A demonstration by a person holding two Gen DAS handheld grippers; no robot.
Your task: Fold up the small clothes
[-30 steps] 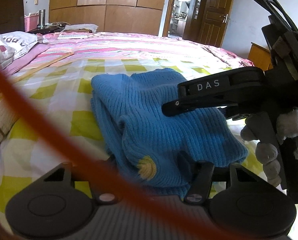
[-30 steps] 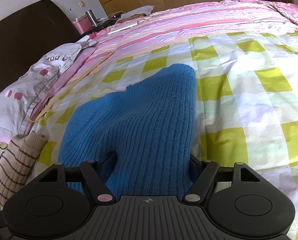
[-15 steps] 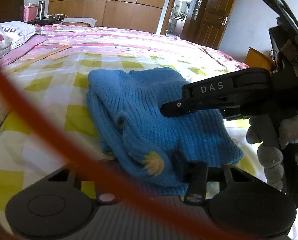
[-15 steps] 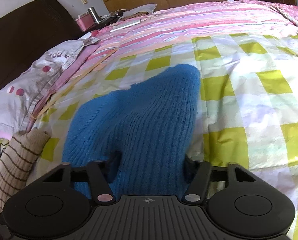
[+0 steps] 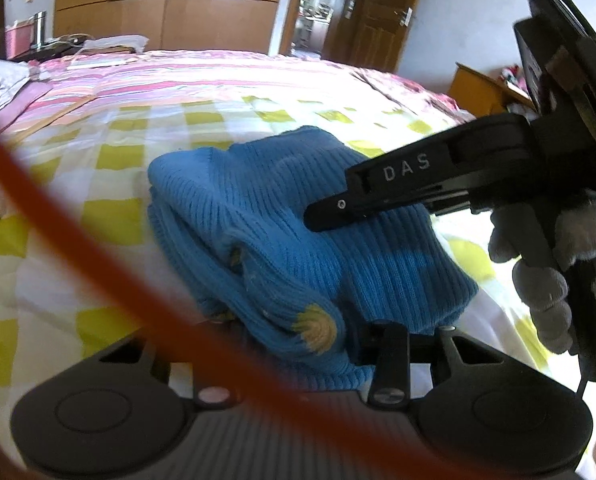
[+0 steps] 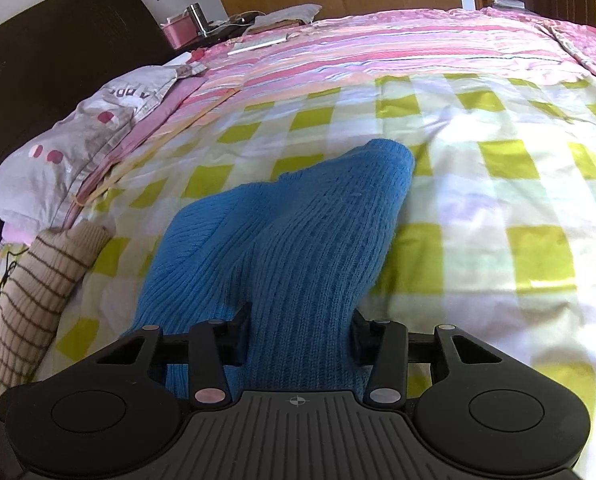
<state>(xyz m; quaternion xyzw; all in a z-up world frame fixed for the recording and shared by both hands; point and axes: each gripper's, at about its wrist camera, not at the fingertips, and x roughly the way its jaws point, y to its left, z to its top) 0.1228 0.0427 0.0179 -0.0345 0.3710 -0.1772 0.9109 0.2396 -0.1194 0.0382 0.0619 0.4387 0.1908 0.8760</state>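
Note:
A blue knitted sweater (image 5: 298, 208) with a small yellow patch lies bunched on the yellow-checked bed cover (image 5: 110, 152). In the left wrist view my left gripper (image 5: 302, 344) has its jaws closing on the sweater's near edge, and the cloth fills the gap. An orange cable hides its left finger. My right gripper (image 5: 322, 216) reaches in from the right over the sweater, held by a gloved hand (image 5: 538, 288). In the right wrist view the right gripper (image 6: 300, 332) has its jaws closing, and both pads pinch a raised fold of the sweater (image 6: 298, 240).
An orange cable (image 5: 58, 208) crosses the left wrist view close to the lens. A beige striped garment (image 6: 34, 288) and a pillow (image 6: 78, 136) lie at the left by the dark headboard (image 6: 58, 52). A pink striped quilt (image 6: 378, 48) covers the far bed.
Both grippers' fingers have drawn in against the sweater. The near part of the sweater has bunched and risen off the cover between them.

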